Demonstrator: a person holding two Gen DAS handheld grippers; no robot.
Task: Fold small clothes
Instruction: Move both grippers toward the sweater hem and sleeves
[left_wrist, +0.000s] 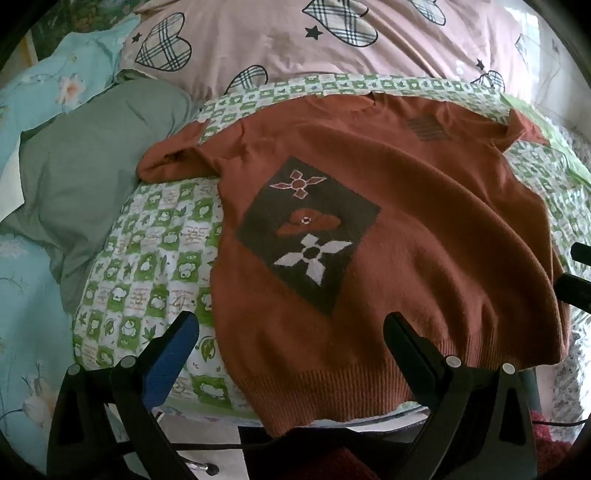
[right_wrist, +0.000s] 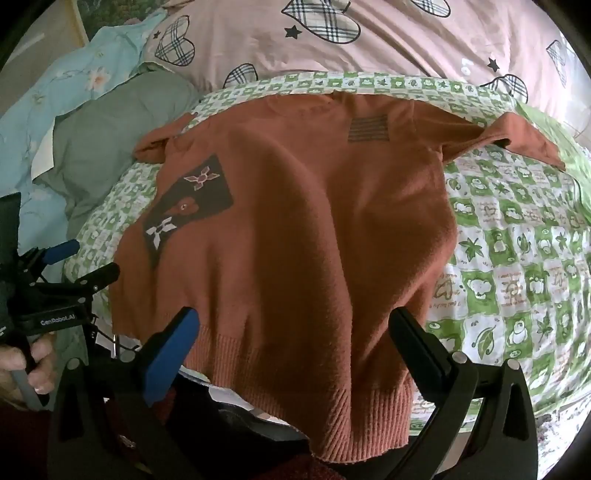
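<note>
Sweater (left_wrist: 388, 229), rust-coloured, lies flat on the green-checked sheet (left_wrist: 147, 258) in the left wrist view; left gripper (left_wrist: 291, 332) is spread wide above its ribbed hem, gripping nothing. Right wrist view: right gripper (right_wrist: 295, 328) likewise spread over the hem, empty; a hand (right_wrist: 33, 365) holds the left gripper beside the sweater.

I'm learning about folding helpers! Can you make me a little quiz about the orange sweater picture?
1. True or false: the sweater is already folded in half.
2. What lies under the sweater? A) a wooden table B) a green checked sheet C) a carpet
3. Fill in: both the left gripper and the right gripper are ____, holding nothing.

Key
1. False: it lies spread flat, sleeves out to the sides.
2. B
3. open
</note>
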